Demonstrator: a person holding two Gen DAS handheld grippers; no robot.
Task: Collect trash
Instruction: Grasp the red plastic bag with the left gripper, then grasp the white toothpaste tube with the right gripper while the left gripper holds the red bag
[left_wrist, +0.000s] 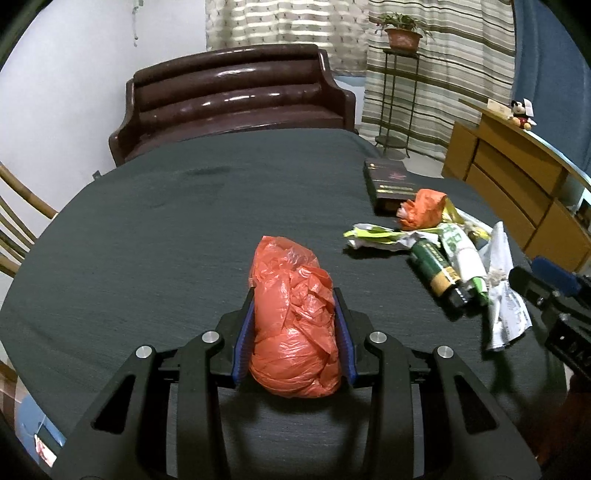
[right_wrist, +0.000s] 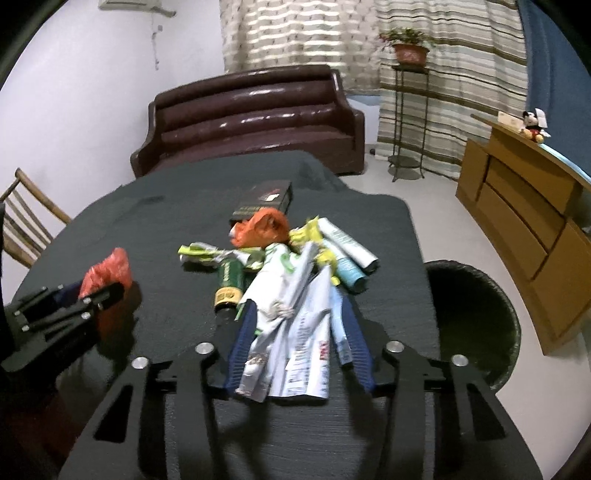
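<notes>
My left gripper (left_wrist: 294, 295) is shut on a crumpled red plastic bag (left_wrist: 295, 325) over the dark table (left_wrist: 166, 221); it also shows in the right wrist view (right_wrist: 107, 273). My right gripper (right_wrist: 299, 306) is shut on a white crumpled wrapper (right_wrist: 295, 339), seen from the left too (left_wrist: 506, 295). A trash pile lies in front of it: an orange bag (right_wrist: 262, 225), a green tube (right_wrist: 229, 280), a yellow-green wrapper (right_wrist: 199, 253) and rolled white packets (right_wrist: 347, 247).
A dark bin (right_wrist: 476, 314) stands on the floor right of the table. A black box (right_wrist: 264, 199) lies behind the pile. A brown sofa (right_wrist: 251, 118) is beyond the table, a wooden chair (right_wrist: 26, 218) at left, a wooden cabinet (right_wrist: 528, 221) at right.
</notes>
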